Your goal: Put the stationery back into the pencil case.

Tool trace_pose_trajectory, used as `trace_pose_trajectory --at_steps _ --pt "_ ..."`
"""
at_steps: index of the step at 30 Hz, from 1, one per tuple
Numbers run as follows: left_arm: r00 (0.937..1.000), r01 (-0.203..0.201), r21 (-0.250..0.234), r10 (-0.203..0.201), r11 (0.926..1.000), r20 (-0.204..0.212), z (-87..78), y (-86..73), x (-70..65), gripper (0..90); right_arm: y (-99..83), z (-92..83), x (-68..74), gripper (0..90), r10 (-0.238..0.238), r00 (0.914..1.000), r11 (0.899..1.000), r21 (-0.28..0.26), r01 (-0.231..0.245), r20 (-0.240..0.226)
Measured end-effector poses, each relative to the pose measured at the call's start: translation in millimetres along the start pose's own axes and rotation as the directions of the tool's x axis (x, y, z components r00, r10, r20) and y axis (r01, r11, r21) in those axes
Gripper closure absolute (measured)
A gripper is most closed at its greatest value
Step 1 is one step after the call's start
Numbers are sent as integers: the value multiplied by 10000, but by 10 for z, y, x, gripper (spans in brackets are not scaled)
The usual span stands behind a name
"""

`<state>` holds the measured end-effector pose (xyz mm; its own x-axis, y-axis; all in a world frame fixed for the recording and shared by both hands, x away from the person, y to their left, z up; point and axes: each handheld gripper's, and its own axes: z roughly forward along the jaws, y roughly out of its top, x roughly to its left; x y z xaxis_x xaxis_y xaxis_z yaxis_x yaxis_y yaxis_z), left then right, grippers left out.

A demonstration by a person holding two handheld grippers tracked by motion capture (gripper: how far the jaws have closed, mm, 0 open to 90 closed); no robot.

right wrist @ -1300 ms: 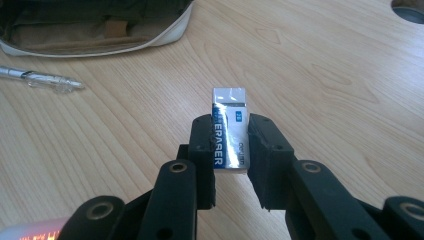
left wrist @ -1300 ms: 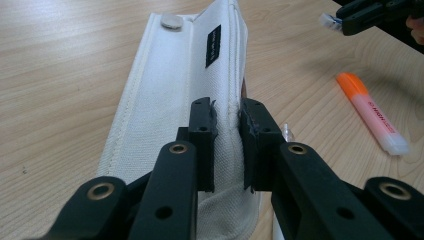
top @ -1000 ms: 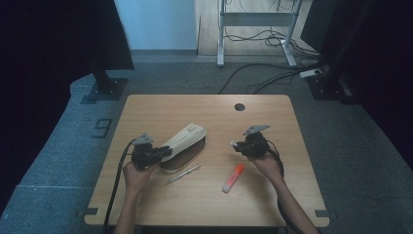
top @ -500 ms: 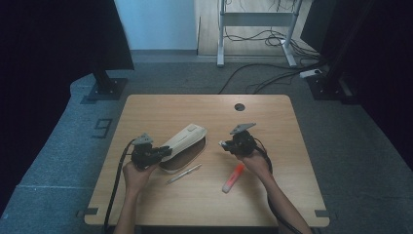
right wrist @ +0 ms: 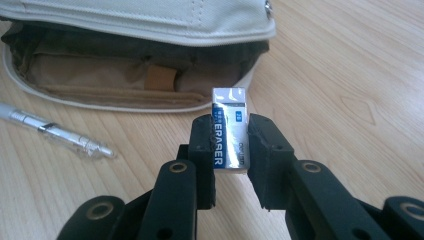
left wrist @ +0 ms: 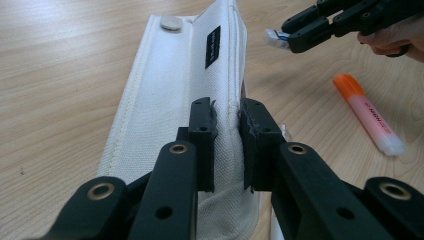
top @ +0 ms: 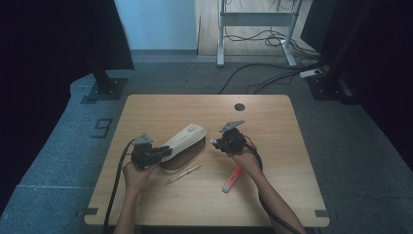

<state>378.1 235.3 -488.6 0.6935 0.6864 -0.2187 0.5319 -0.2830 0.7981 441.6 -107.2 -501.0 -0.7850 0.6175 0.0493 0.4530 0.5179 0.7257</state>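
Right gripper view: we clamp our right fingers [right wrist: 231, 150] on the small, stiff eraser [right wrist: 229, 134]; our left fingers [left wrist: 227, 142] pinch the soft pencil case [left wrist: 175, 95] flap.

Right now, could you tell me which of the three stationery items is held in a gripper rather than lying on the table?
The eraser, clamped in the right gripper. The pen and the orange highlighter lie loose on the table.

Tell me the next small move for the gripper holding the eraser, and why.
Probably carry the eraser a little farther toward the pencil case's dark opening. The right gripper is shut on the eraser, which is short of the case mouth, above the table. The left gripper pinches the flap, holding the case open.
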Motion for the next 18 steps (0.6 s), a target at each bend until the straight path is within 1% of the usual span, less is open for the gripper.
trace_pose_trajectory --at_steps 5,8,9,10,18 --pt "10000 1 -7 -1 10000 14 3 0 -3 771 50 74 36 720 -65 10000 10000 57 66 -30" --pt "10000 4 -19 -4 10000 24 4 0 -4 771 92 159 69 720 -137 9999 9999 83 138 -86" --pt "10000 4 -19 -4 10000 24 4 0 -4 771 92 159 69 720 -137 9999 9999 83 138 -86" --pt "10000 9 -24 -9 10000 26 3 0 -3 771 110 202 87 720 -110 9999 9999 120 110 -35" --pt "10000 15 -42 -15 10000 48 5 0 -6 770 197 336 111 720 -92 9999 9998 147 92 -51"
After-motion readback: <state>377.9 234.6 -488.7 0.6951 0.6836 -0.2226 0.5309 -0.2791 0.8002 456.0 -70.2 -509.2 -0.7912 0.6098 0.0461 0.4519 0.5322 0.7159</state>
